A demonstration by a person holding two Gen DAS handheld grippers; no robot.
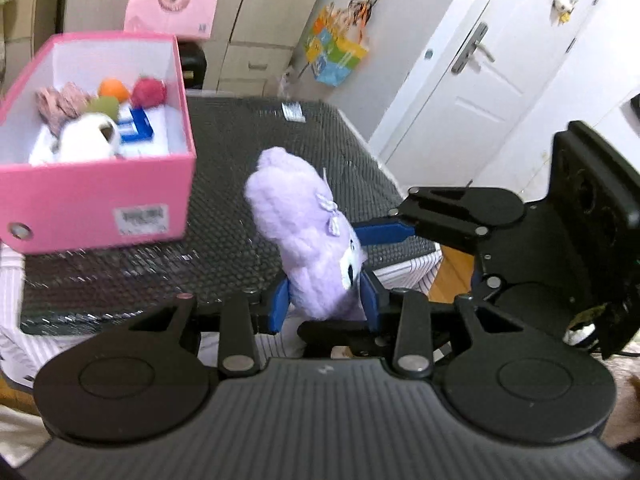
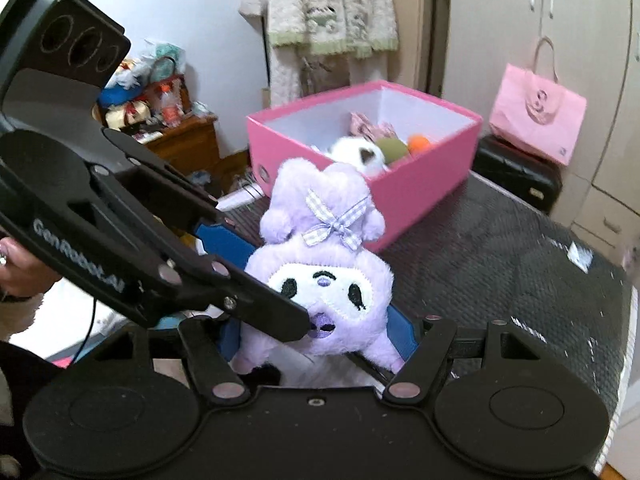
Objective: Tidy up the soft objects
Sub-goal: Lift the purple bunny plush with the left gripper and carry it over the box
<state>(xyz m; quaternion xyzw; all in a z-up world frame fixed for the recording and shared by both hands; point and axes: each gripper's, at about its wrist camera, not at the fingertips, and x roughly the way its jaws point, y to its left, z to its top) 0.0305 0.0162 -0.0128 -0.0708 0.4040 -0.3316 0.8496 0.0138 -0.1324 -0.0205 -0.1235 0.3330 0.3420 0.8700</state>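
While both my grippers, left [image 1: 326, 304] and right [image 2: 320, 336], clamp the purple plush [image 1: 308, 236] (blurred, probably clear of the mat), I'm carrying it; next comes release over the pink box [image 1: 100, 196].

Left gripper [image 1: 327, 304] fingers clamp the purple plush [image 1: 308, 236] beside the pink box [image 1: 96, 200].

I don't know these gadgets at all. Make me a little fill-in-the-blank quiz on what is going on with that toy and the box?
1. The plush toy gripped between the blue fingers is ____ in colour.
2. The open box on the black mat is ____ .
3. The bow on the toy's head has a ____ pattern.
4. The left hand-held gripper and right hand-held gripper hold ____ toy.

Missing words: purple; pink; checked; the same
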